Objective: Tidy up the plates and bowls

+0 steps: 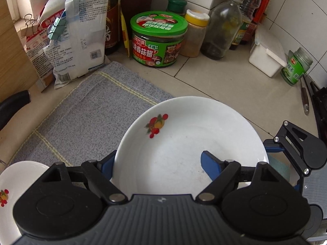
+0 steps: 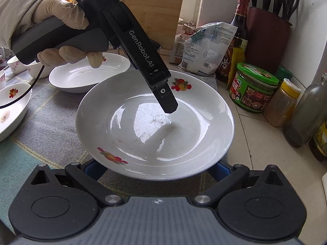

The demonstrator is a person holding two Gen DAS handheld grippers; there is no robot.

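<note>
Plate (image 1: 184, 143): white, fruit decals, centred in both views.

Left wrist view
- Surface: tiled counter (image 1: 224, 77), with a grey cloth (image 1: 81, 118) over its left part. The plate lies over the cloth's right edge.
- Left gripper (image 1: 157, 157): jaws at medium width, straddling the plate's near-left rim. One blue finger is inside the dish; the other is outside, hidden by the rim. Whether the pads press on the rim cannot be told.
- Right gripper (image 1: 286, 147): at the plate's right rim, one blue finger just beside it.
- Back edge: bags (image 1: 81, 30), a green jar (image 1: 157, 40), bottles (image 1: 220, 30) and a white box (image 1: 265, 59) line the tiled wall, well apart from the plate. Bare counter lies between.
- Near left: a second plate (image 1: 12, 183), partly cut off.

Right wrist view
- A gloved hand (image 2: 61, 20) holds the left gripper, with one finger tip over the plate's centre.
- The right gripper's fingers run under the plate's near rim on both sides. The tips are hidden, so its grip cannot be told.
- The near rim stands above the cloth.
- Left side: a deep dish (image 2: 81, 81) just behind the plate, a small bowl (image 2: 12, 110) and cups (image 2: 16, 65) on the cloth.
- Right side: the jar and bottles stand near the rim. A knife block (image 2: 267, 34) stands in the corner.
- Open cloth lies left of the plate.
</note>
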